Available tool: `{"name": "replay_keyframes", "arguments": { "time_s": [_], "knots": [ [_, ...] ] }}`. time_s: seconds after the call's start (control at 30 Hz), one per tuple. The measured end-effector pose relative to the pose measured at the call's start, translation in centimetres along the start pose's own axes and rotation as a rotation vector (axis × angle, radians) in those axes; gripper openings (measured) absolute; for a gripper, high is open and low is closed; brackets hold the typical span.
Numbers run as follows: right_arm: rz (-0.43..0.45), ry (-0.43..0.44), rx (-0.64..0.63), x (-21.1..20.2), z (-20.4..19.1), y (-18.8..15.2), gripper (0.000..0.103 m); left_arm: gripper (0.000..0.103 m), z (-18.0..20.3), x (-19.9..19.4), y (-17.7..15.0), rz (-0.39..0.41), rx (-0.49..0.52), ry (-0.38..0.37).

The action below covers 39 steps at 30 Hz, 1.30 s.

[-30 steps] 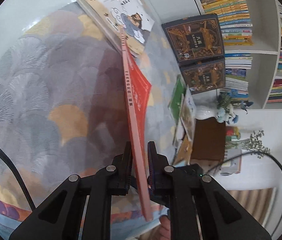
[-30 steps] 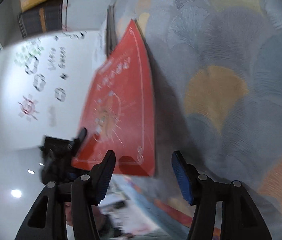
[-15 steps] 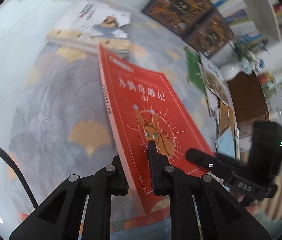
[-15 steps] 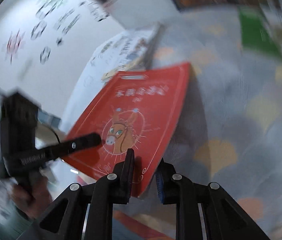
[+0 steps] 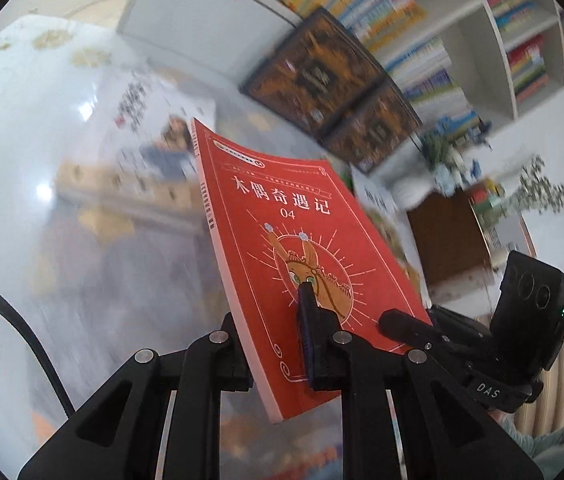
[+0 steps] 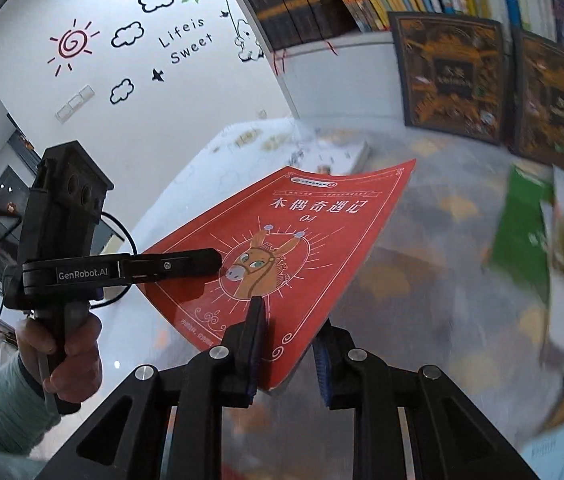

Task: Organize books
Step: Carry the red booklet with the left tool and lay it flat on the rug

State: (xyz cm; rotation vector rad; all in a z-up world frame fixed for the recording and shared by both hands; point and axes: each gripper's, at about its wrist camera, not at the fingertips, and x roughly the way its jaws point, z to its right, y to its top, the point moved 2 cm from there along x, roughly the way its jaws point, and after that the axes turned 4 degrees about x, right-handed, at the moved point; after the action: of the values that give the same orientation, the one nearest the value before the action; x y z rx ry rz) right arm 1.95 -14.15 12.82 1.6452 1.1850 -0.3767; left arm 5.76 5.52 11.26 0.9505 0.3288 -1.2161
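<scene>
A red paperback with a donkey on its cover (image 5: 294,240) is held up in the air above the patterned rug. My left gripper (image 5: 272,344) is shut on its lower edge. My right gripper (image 6: 288,344) is shut on the same red book (image 6: 302,240) at its near corner. Each gripper shows in the other's view: the right gripper (image 5: 402,322) at the book's right edge, the left gripper (image 6: 202,262) at its left edge. The book's cover faces up and tilts.
A white bookshelf (image 5: 462,40) full of books stands ahead. Two dark ornate books (image 6: 494,80) lean against its base. A white book (image 5: 142,128) lies on the rug beyond. A green book (image 6: 518,232) and others lie at the right. A vase and brown box (image 5: 446,236) stand right.
The red book has risen off the rug and turned from edge-on to cover-up. My right gripper has closed on it. Both views now face the bookshelf.
</scene>
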Motion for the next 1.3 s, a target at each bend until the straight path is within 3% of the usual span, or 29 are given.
{"name": "replay_keyframes", "arguments": {
  "time_s": [0.3,0.6,0.7,0.9,1.0,1.17,1.3],
  "knots": [
    [-0.047,0.077,0.059,10.6,0.2,8.0,0.022,0.015,-8.0,2.2,7.5,0.047,-0.075,0.108],
    [-0.090,0.069,0.131,17.1,1.0,10.6,0.022,0.019,-12.8,4.8,10.3,0.021,-0.138,0.143],
    [-0.101,0.059,0.145,18.1,1.3,10.8,0.022,0.026,-14.0,5.3,10.3,0.006,-0.158,0.176],
    [-0.135,0.007,0.133,19.7,1.6,10.3,0.023,0.027,-16.3,4.9,9.9,0.028,-0.248,0.241],
    [-0.161,0.010,0.158,20.5,1.7,9.8,0.024,0.027,-17.1,3.9,9.6,0.036,-0.275,0.346],
    [-0.191,0.001,0.172,20.7,2.0,9.0,0.033,0.027,-16.9,2.8,7.8,0.026,-0.293,0.360],
    [-0.217,0.003,0.214,18.1,3.4,6.8,0.033,0.027,-15.7,1.7,4.9,0.005,-0.274,0.375]
  ]
}}
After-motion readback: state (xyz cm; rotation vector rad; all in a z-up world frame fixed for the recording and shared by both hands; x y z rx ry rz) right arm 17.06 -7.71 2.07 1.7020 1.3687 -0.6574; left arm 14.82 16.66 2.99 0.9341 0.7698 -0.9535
